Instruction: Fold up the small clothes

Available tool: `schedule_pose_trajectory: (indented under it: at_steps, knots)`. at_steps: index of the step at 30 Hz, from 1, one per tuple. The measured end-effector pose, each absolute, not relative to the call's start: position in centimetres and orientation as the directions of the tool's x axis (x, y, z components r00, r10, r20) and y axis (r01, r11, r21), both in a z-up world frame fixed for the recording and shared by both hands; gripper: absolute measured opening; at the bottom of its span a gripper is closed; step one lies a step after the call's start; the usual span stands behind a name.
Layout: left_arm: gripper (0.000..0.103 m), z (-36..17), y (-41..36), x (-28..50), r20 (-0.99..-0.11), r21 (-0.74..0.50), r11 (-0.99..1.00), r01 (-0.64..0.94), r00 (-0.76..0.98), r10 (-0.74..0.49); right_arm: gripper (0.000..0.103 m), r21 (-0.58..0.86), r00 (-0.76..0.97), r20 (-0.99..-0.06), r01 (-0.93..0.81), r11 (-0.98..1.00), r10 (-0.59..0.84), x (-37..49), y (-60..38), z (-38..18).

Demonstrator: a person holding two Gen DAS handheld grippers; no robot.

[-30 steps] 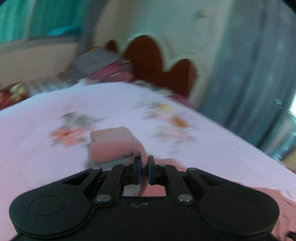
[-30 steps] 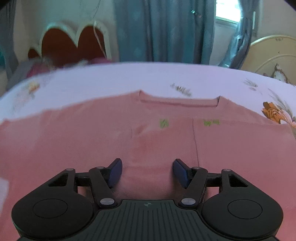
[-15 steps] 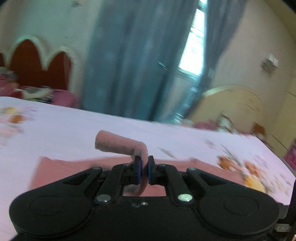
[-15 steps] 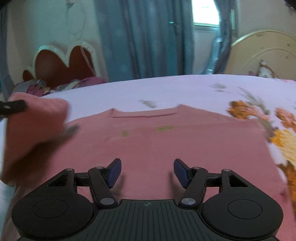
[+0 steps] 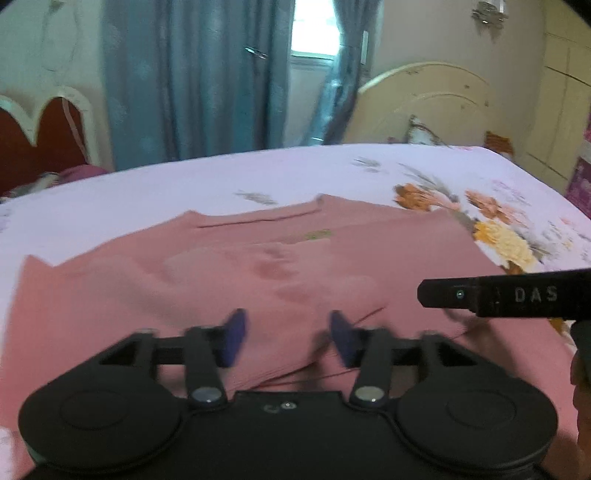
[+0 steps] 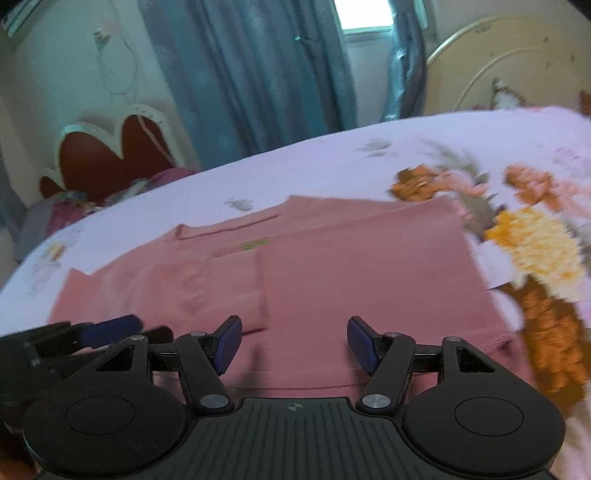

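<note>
On the bed (image 5: 155, 192), spread with a pale floral sheet (image 6: 524, 147), my pink top (image 5: 258, 273) lies flat with its neckline toward the far edge and both sides folded in over the middle; from the right wrist view the right-hand panel (image 6: 369, 273) lies over the body with a straight edge running down the centre, and the left sleeve (image 6: 207, 280) lies folded across beside it, its cuff end touching that edge. My left tool (image 5: 286, 338) hangs just above the near part of the top, its jaws opening; its blue pads (image 5: 234, 339) stand apart, motion-blurred, with only the cloth lying beneath them and nothing pinched between them; a loose fold of the fabric rises close under the right pad, though I cannot tell whether it touches. My right tool (image 6: 293, 345) is spread wide over the near hem of the right-hand panel, its pads clear of the cloth, gripping nothing. From the left wrist view the right tool comes in as a dark bar from the right edge, over the top's right side; from the right wrist view the left tool sits low at the left, just beside my right one. Beyond the bed hang blue curtains (image 5: 192, 81) over a bright window (image 5: 314, 33); a cream headboard (image 5: 424, 103) stands to the right, and a red scalloped one (image 6: 110, 155) to the left.
</note>
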State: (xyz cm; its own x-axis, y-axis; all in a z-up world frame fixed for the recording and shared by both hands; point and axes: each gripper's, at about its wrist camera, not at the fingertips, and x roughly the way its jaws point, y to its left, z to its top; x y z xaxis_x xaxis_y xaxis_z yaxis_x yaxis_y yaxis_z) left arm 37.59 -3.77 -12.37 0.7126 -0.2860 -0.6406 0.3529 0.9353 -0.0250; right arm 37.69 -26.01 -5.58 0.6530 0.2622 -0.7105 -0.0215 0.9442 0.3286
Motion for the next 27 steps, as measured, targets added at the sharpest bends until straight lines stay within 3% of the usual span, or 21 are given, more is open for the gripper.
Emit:
schedule_pose_trajectory:
  at_steps: [6,11,14,17,22,24,26,27]
  knots:
    - [0.059,-11.6,0.2,35.8,-0.615,0.084,0.974,0.211,0.78,-0.116,0.063,0.377,0.595,-0.737,-0.034,0.926,0.321,39.7,-24.3,-7.5]
    - [0.059,-12.4,5.0,34.6,-0.639,0.156,0.984,0.085,0.768,0.035,0.063,0.489,0.571,-0.721,0.015,0.872,0.394,42.1,-24.0,-8.7]
    - [0.059,-13.1,7.2,33.8,-0.655,0.179,0.984,0.017,0.748,0.106,0.062,0.474,0.588,-0.718,0.02,0.88,0.373,43.0,-23.2,-8.6]
    - [0.059,-13.5,8.6,33.7,-0.662,0.207,0.978,-0.041,0.73,0.171,0.016,0.434,0.584,-0.732,0.003,0.901,0.351,43.4,-22.2,-8.4]
    - [0.059,-13.9,9.2,35.1,-0.644,0.216,0.972,-0.092,0.735,0.213,0.01,0.345,0.652,-0.7,-0.046,0.937,0.29,42.3,-21.2,-6.9]
    - [0.054,-14.1,9.2,35.4,-0.629,0.224,0.97,-0.099,0.746,0.221,0.01,0.279,0.716,-0.654,-0.072,0.958,0.244,41.2,-21.4,-5.1]
    - [0.028,-14.1,9.4,35.9,-0.62,0.219,0.97,-0.108,0.752,0.224,0.009,0.205,0.767,-0.613,-0.077,0.976,0.189,39.9,-22.0,-3.7]
    - [0.024,-14.2,9.5,35.9,-0.62,0.211,0.971,-0.114,0.752,0.223,0.009,0.164,0.786,-0.599,-0.067,0.984,0.153,39.3,-22.5,-3.2]
